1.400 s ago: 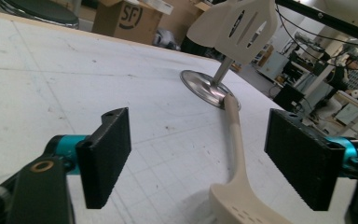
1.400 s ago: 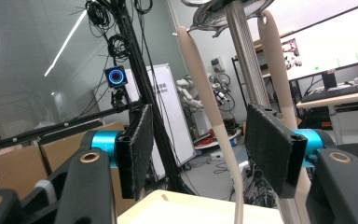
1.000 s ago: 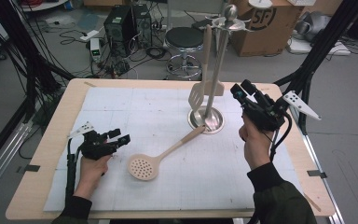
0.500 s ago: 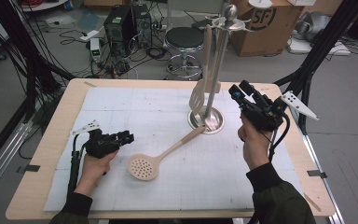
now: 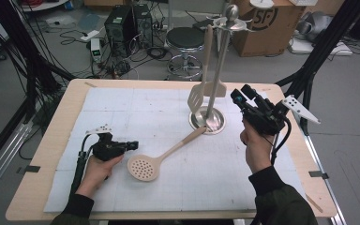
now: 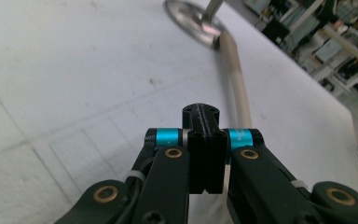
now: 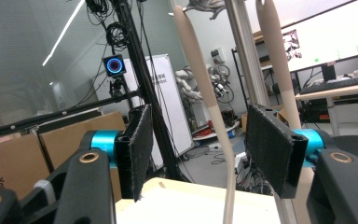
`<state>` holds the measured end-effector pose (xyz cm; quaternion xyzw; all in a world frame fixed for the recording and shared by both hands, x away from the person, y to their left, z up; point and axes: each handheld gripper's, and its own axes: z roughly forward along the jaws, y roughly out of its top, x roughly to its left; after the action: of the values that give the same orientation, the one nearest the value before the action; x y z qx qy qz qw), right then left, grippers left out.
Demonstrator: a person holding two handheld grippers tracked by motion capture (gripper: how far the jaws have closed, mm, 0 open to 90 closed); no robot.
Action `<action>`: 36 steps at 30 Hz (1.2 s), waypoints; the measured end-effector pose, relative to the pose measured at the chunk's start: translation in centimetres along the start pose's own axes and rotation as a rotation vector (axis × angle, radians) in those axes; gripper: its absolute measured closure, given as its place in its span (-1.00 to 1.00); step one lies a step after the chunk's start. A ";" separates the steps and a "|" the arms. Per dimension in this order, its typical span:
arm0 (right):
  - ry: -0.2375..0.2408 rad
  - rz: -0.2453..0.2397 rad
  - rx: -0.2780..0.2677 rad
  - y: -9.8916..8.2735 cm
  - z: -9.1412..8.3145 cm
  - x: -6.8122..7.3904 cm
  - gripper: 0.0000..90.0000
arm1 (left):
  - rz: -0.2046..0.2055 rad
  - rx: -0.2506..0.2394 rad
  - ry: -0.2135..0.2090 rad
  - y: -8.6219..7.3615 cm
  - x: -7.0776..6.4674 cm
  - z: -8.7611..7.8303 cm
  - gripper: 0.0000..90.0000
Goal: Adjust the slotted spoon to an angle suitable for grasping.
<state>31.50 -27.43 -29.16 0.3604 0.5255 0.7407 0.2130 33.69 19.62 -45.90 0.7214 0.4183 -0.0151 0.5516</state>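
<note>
skimmer [image 5: 144,167] lies on mat [image 5: 122,112] just right of left gripper [image 5: 132,146], whose jaws have just closed empty. right gripper [image 7: 198,154] stands half-open, hanging handle [image 7: 200,84] between pads, untouched. left gripper view shows handle tip meeting stand base [image 6: 186,18].

In the left gripper view the closed left gripper [image 6: 204,154] covers the bowl of the skimmer [image 6: 237,79]; just the beige handle runs up from behind it to the round base of the utensil stand [image 6: 189,18], which the top edge cuts off.

In the right gripper view the top edge crops the stand's pole [image 7: 242,51], and the bottom edge cuts the handle of the hanging spatula [image 7: 209,107], so its blade stays out of frame. A second beige handle [image 7: 272,51] drops behind one pad; what utensil it belongs to cannot be told.
</note>
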 end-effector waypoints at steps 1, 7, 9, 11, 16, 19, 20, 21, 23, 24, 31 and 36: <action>0.000 0.008 0.000 -0.1 -0.1 0.0 -0.08 | 0.000 0.002 0.000 0.0 0.0 0.0 1.00; -0.003 0.009 0.007 -0.3 -0.4 -0.1 -0.08 | -0.010 0.096 -0.017 -0.1 -0.2 0.2 1.00; 0.001 0.012 0.001 -0.3 -0.4 0.0 -0.08 | -0.006 0.119 -0.025 -0.2 -0.5 0.4 1.00; 0.003 0.005 -0.002 -0.3 -0.4 0.0 -0.08 | -0.010 0.131 -0.027 -0.3 -0.7 0.4 1.00; 0.006 0.008 0.001 -0.3 -0.5 0.2 -0.08 | -0.005 0.165 -0.056 -0.6 -1.5 0.8 1.00; 0.002 0.010 0.004 -0.3 -0.5 0.2 -0.07 | 0.014 0.176 -0.069 -0.8 -2.5 1.3 1.00; 0.000 0.008 0.007 -0.3 -0.5 0.2 -0.08 | 0.012 0.173 -0.078 -0.9 -2.8 1.4 1.00; 0.001 0.009 0.009 -0.3 -0.5 0.2 -0.08 | 0.018 0.173 -0.085 -0.9 -3.2 1.5 1.00; -0.004 0.008 0.008 -0.3 -0.6 0.2 -0.08 | 0.025 0.174 -0.091 -1.1 -4.0 1.8 1.00; -0.003 0.015 0.009 -0.3 -0.7 0.3 -0.08 | 0.034 0.177 -0.090 -1.2 -4.2 1.9 1.00; -0.016 0.029 0.020 -0.4 -1.5 0.2 -0.08 | 0.045 0.198 -0.107 -2.2 -5.7 3.0 1.00; -0.032 0.042 0.030 -0.7 -2.1 0.1 -0.08 | 0.064 0.209 -0.114 -2.5 -6.7 3.7 1.00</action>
<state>29.84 -28.39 -30.22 0.3861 0.5254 0.7313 0.2003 29.40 12.74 -46.06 0.7859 0.3593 -0.0821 0.4966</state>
